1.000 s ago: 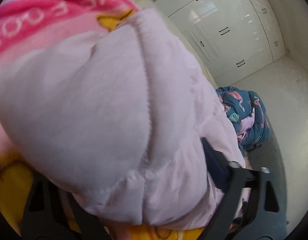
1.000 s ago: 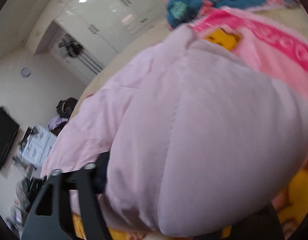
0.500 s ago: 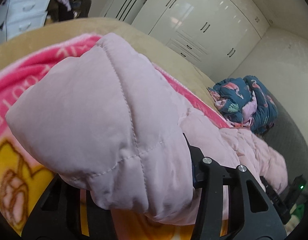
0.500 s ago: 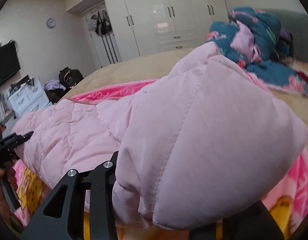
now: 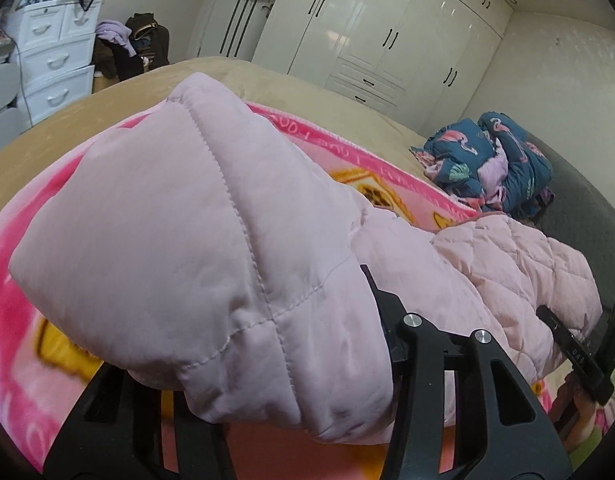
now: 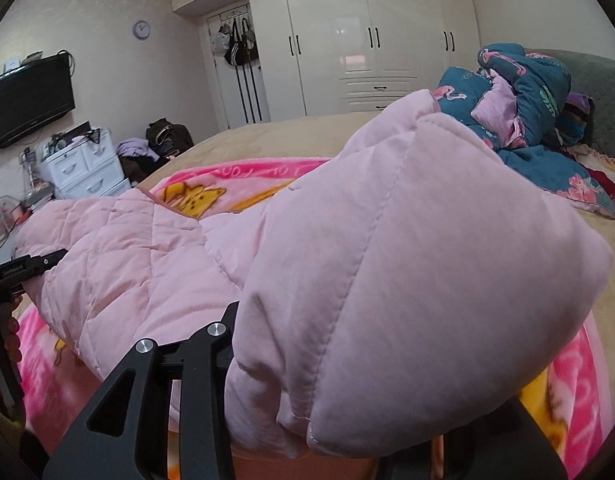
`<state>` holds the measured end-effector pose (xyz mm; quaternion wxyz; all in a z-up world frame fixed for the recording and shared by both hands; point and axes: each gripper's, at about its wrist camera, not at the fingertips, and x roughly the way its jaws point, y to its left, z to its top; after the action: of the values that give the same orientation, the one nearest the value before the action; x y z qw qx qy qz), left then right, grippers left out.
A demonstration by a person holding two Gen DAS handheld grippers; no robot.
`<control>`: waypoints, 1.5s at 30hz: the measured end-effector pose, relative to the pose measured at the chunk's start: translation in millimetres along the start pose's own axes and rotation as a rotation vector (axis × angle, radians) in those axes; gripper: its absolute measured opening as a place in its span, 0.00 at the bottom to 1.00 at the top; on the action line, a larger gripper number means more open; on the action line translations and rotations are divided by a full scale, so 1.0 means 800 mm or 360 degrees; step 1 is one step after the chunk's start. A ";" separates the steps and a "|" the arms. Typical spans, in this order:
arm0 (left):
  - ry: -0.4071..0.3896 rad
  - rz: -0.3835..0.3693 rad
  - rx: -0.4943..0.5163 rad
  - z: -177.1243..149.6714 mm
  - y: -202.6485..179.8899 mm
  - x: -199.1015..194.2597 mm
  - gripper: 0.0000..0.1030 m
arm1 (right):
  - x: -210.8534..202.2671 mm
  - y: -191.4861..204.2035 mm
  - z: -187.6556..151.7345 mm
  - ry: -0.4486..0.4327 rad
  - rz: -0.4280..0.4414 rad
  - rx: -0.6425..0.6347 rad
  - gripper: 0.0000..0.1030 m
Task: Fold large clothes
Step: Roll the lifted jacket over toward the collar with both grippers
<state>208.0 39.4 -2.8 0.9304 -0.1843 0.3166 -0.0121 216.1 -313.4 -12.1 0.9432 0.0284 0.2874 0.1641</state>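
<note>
The bed (image 6: 291,136) fills the room's centre, covered by a tan sheet. A pink cartoon blanket (image 6: 243,184) lies spread on it. The white wardrobe (image 6: 367,40) lines the far wall.

The pink quilted jacket (image 6: 139,248) lies across the blanket, spanning between both grippers. Its body rests on the blanket; one bulky padded end rises in front of each camera.

The left gripper (image 5: 267,380) is clamped on one end of the jacket (image 5: 211,248): the padded fabric bulges up and forward between its black fingers (image 5: 439,364). The right gripper (image 6: 347,392) is clamped on the opposite end, the fabric likewise bunched between its fingers (image 6: 195,360). In each view the other gripper shows at the frame edge, beside the jacket's far end.

A blue flamingo-print quilt (image 6: 523,92) sits bunched near the grey headboard (image 6: 603,88), apart from the jacket. A white drawer unit (image 6: 83,168) stands beside the bed, with a pile of dark clothes (image 6: 163,140) next to it. A television (image 6: 27,100) hangs on the wall; a small clock (image 6: 141,29) hangs above it.
</note>
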 end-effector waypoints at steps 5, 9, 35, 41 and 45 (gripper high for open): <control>-0.0019 0.0019 0.0036 -0.023 -0.002 -0.021 0.38 | -0.033 0.018 -0.024 -0.0014 -0.0014 -0.0039 0.34; -0.0032 0.0027 0.0051 -0.030 0.004 -0.032 0.38 | -0.045 0.028 -0.033 -0.0025 -0.0023 -0.0048 0.34; -0.0004 0.0131 0.0092 -0.077 0.020 -0.052 0.38 | -0.057 0.001 -0.094 0.0144 -0.0004 0.0215 0.35; 0.0019 0.0146 0.0068 -0.078 0.030 -0.044 0.40 | -0.049 -0.002 -0.109 0.0190 -0.0014 0.0318 0.36; 0.0037 0.0151 0.0062 -0.079 0.033 -0.039 0.40 | -0.033 -0.013 -0.110 0.0249 -0.0028 0.0393 0.39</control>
<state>143.1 46.8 -40.4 0.9296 -0.1509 0.3354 0.0237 150.2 -335.1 -72.8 0.9087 0.1287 0.3783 0.1210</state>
